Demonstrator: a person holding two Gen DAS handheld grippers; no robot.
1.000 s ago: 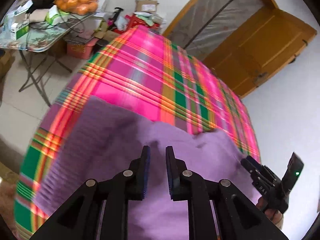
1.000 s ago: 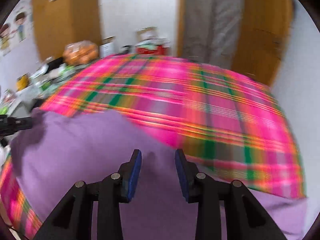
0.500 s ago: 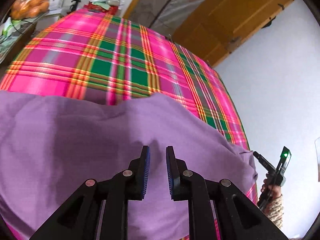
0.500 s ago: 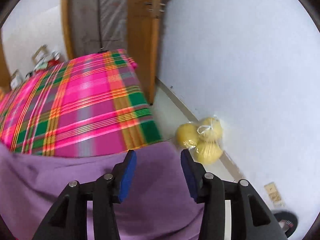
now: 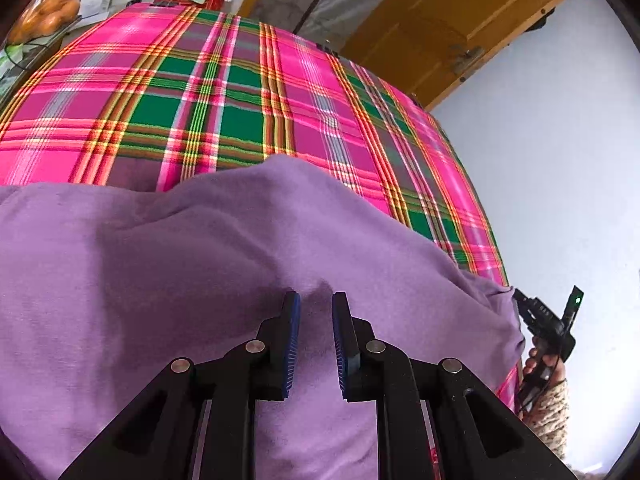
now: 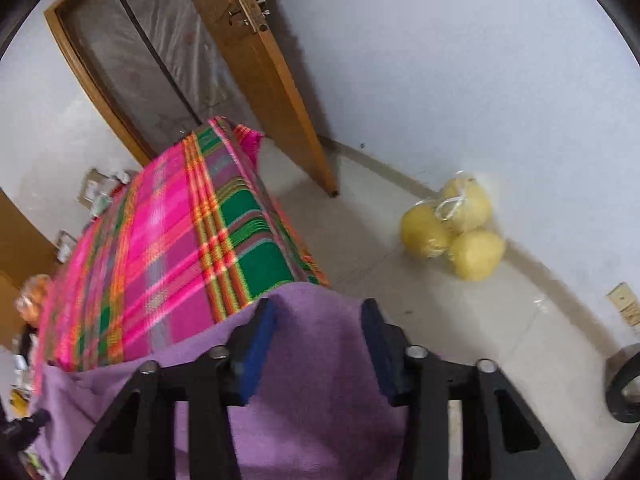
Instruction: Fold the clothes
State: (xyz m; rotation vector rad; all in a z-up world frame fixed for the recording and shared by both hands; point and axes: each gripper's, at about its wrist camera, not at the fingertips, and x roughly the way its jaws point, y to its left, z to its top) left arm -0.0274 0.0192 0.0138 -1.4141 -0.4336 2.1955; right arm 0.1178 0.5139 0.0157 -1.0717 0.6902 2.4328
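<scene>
A: Noting limits first. Lower part of the purple garment (image 5: 168,280) running out of the left wrist view behind the left gripper (image 5: 312,308); near hem not showing. Right wrist view blurring along the plaid cloth (image 6: 168,256), far clutter not resolving.

B: Confirming. Whatever lies under the plaid cloth staying hidden; not telling bench from bed. Right gripper (image 5: 540,320) appearing only partly at the right edge of the left view, with a hand (image 5: 540,364) and a knit sleeve (image 5: 554,404) below it.

A: Logging garment look: plain purple, soft matte knit, gently rumpled, one broad hump near the middle, far edge curving across the plaid.

B: Lying spread over the near part of the plaid cloth, one corner reaching the cloth's right edge beside the right gripper.

A: Left jaws standing slightly apart, narrow gap, fabric directly beneath and between the tips; not gripping anything visibly.

B: Right jaws, seen in the right wrist view (image 6: 316,312), gaping wide, a fold of purple filling the space between them; contact with the pads not telling. Bag of yellow fruit (image 6: 452,232) sitting on the floor (image 6: 400,280) by the wall, well apart.
</scene>
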